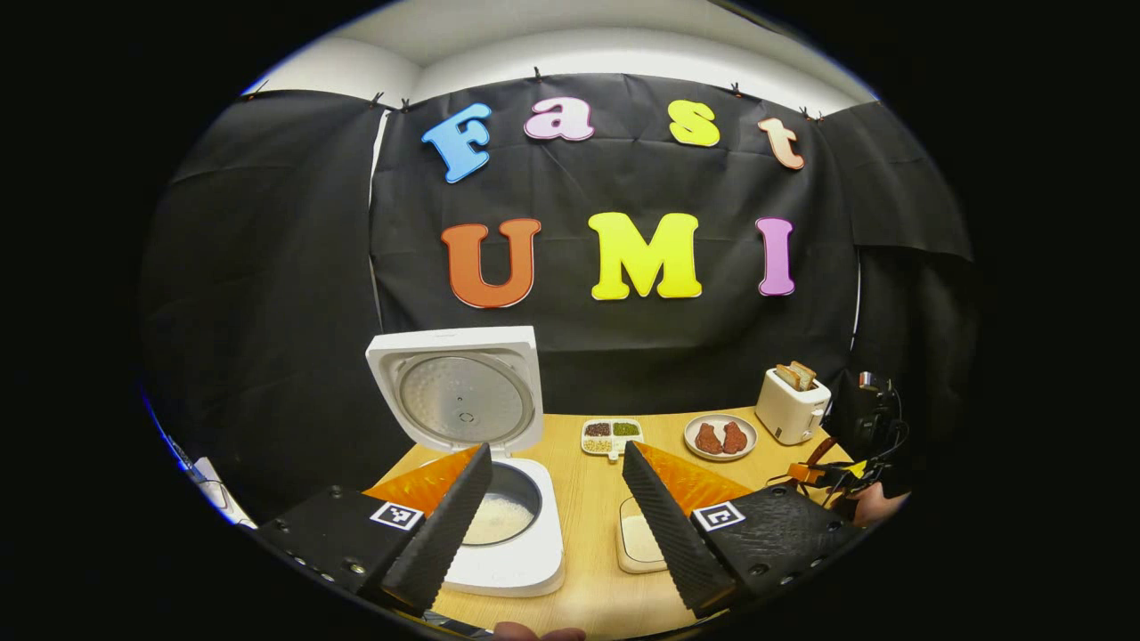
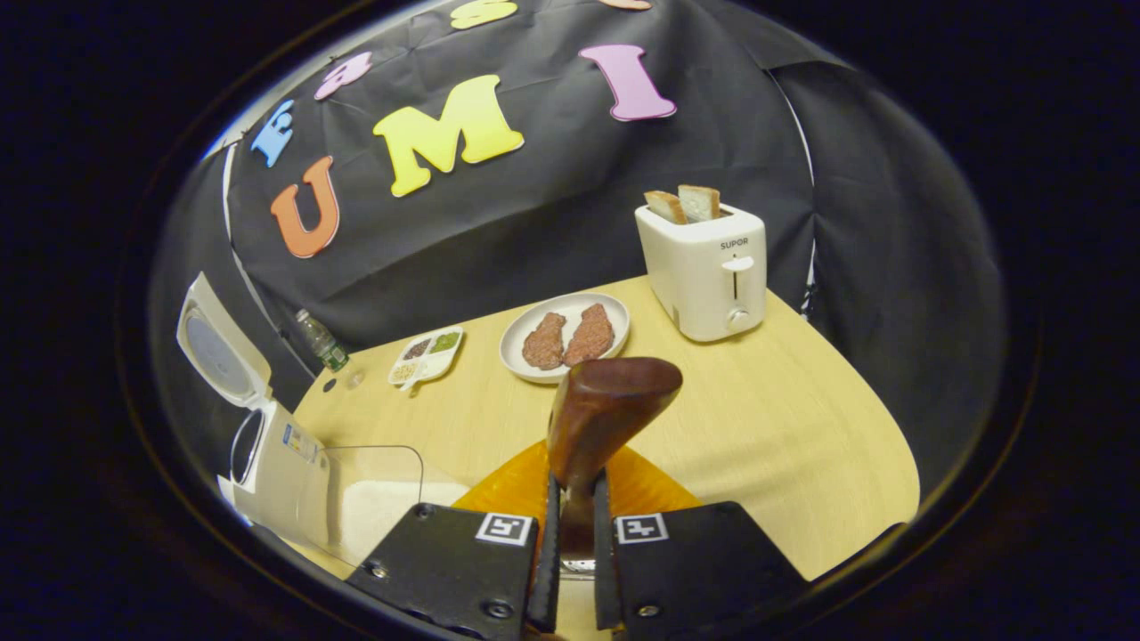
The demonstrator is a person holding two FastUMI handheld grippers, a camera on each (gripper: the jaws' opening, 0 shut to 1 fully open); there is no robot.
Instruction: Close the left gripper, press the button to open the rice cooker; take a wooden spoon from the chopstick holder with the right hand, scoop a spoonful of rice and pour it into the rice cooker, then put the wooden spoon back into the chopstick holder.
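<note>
The white rice cooker (image 1: pixel 521 561) stands open with its lid (image 1: pixel 463 392) upright, and white rice lies in its pot (image 1: pixel 500 516). My left gripper (image 1: pixel 557 454) hangs open above the table, its fingers either side of the cooker's right edge and a rice container (image 1: pixel 641 539). My right gripper (image 2: pixel 574 481) is shut on a brown wooden spoon (image 2: pixel 606 401), whose broad end sticks up past the fingertips. In the right gripper view the cooker (image 2: pixel 272 458) is at the far left, beside the clear rice container (image 2: pixel 383 503). The right gripper (image 1: pixel 833 472) also shows at the left gripper view's right edge.
At the back of the wooden table (image 2: pixel 784 418) stand a white toaster (image 2: pixel 704 267) with two slices of bread, a plate (image 2: pixel 517 352) with two pieces of meat and a small divided tray (image 2: pixel 427 354). A bottle (image 2: pixel 321 340) stands by the booth wall.
</note>
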